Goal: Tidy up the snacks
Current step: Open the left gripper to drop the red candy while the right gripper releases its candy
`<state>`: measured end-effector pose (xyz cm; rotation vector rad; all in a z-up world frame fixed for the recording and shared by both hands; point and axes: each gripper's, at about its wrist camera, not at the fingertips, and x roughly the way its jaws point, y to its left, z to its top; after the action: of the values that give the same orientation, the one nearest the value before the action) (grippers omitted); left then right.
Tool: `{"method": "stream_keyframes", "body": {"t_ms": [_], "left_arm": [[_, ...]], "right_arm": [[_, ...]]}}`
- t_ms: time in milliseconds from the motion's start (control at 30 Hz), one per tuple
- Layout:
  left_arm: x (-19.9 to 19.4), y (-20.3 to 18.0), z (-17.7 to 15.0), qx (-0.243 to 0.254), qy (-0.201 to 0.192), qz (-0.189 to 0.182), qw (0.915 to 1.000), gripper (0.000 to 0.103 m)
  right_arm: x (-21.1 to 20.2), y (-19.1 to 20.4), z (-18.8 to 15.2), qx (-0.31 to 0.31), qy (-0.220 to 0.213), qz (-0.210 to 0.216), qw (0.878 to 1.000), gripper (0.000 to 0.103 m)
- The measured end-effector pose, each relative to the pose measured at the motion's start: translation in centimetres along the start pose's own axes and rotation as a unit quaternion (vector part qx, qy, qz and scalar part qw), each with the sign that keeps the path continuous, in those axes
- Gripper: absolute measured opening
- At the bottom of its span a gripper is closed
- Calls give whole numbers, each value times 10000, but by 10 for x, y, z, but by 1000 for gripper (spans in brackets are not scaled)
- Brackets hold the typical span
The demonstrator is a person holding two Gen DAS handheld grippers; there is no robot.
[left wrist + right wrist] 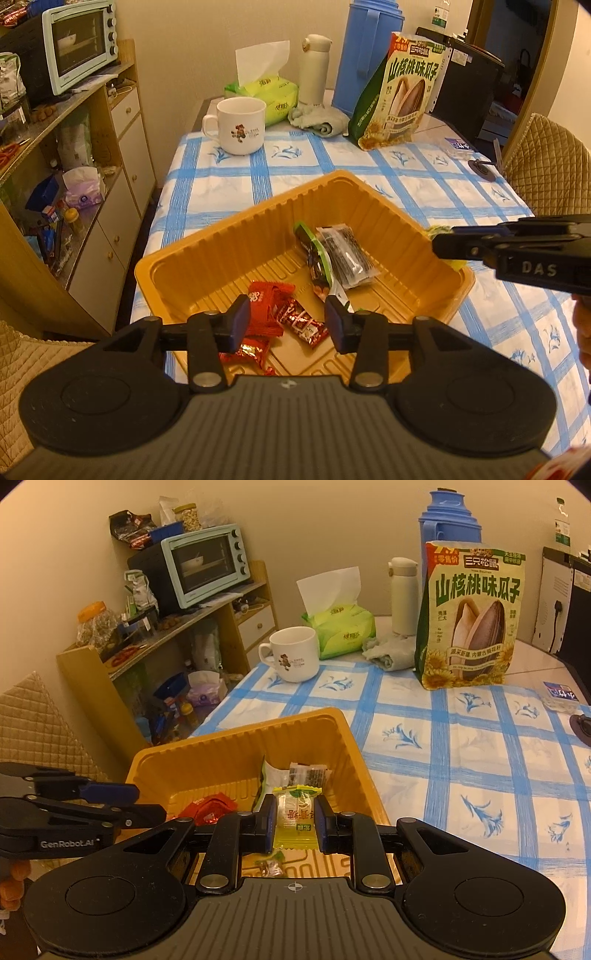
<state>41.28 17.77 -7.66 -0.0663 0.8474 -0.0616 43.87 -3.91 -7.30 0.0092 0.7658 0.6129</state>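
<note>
An orange plastic tray (192,254) (221,746) sits on the blue-checked tablecloth. It holds red wrapped candies (304,325), a dark packet with a green edge (314,258) and a clear packet of dark strips (345,258). My left gripper (288,321) hovers over the tray's near end with its jaws apart. No wrapper sits between the pads; the red candies lie below them. My right gripper (295,812) is shut on a yellow-green candy packet (297,818) above the tray's near right corner. It also shows from the side in the left wrist view (443,243).
Behind the tray stand a white mug (240,125), a green tissue pack (266,92), a sunflower-seed bag (399,92), a white bottle (314,70) and a blue thermos (365,55). A shelf with a toaster oven (81,40) lines the left. Quilted chairs flank the table.
</note>
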Motion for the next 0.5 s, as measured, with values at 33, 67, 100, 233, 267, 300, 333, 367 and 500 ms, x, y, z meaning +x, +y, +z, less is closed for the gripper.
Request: {"method": "stream_keyframes", "body": {"t_ms": [33, 67, 100, 233, 267, 300, 333, 367, 500], "left_arm": [[0, 1, 1, 7, 2, -2, 10000, 41], [0, 1, 0, 7, 4, 2, 10000, 41], [1, 1, 1, 13, 9, 11, 10000, 41], [4, 2, 0, 24, 48, 13, 10000, 42], [5, 2, 0, 26, 59, 13, 10000, 42], [6, 2, -1, 26, 70, 4, 10000, 43], [7, 2, -2, 35, 82, -6, 10000, 43], [8, 2, -3, 46, 92, -1, 9999, 43], [10, 3, -4, 62, 136, 17, 9999, 45]], "right_arm": [[3, -1, 1, 5, 28, 5, 10000, 22], [5, -1, 1, 20, 50, 8, 10000, 22], [9, -1, 2, 32, 77, 14, 10000, 22], [23, 0, 3, 81, 230, 34, 9997, 22], [27, 0, 3, 91, 271, 23, 9996, 22], [30, 0, 2, 91, 319, 19, 9994, 22], [34, 0, 1, 75, 360, 12, 9993, 22], [37, 0, 0, 58, 402, -8, 9992, 22], [48, 1, -5, -12, 561, -17, 9984, 22]]}}
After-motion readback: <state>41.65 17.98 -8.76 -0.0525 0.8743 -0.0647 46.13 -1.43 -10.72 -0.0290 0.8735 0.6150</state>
